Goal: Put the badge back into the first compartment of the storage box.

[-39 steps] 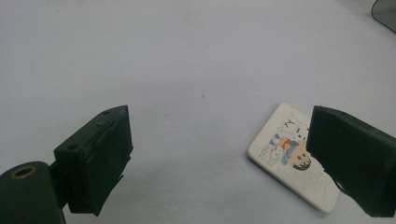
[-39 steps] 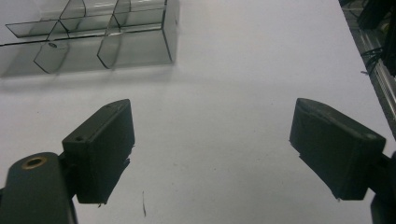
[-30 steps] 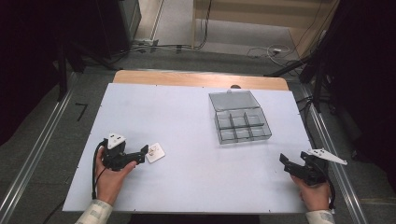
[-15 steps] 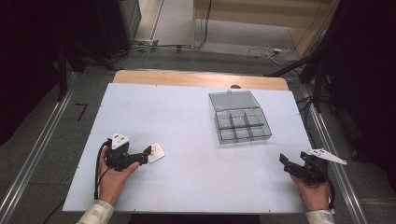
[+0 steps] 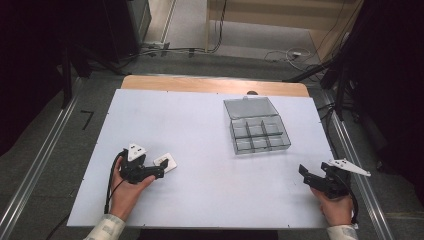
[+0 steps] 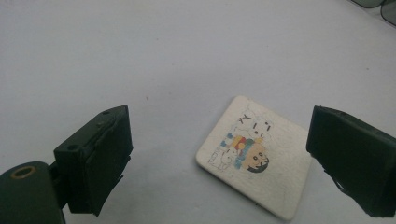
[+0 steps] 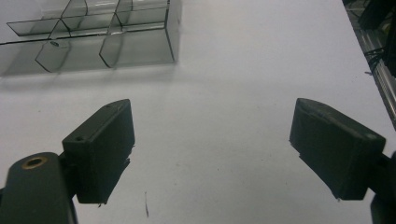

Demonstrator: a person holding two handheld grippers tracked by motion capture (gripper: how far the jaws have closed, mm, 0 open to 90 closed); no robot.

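My left gripper sits low near the table's front-left corner with its jaws spread wide, and in the left gripper view a small white card with a cartoon drawing lies flat on the table between them, closer to the right-hand jaw and touching neither. My right gripper rests by the front-right corner, jaws also wide apart over bare table and holding nothing. The clear box, lid open, stands toward the table's far-right part, well apart from the card.
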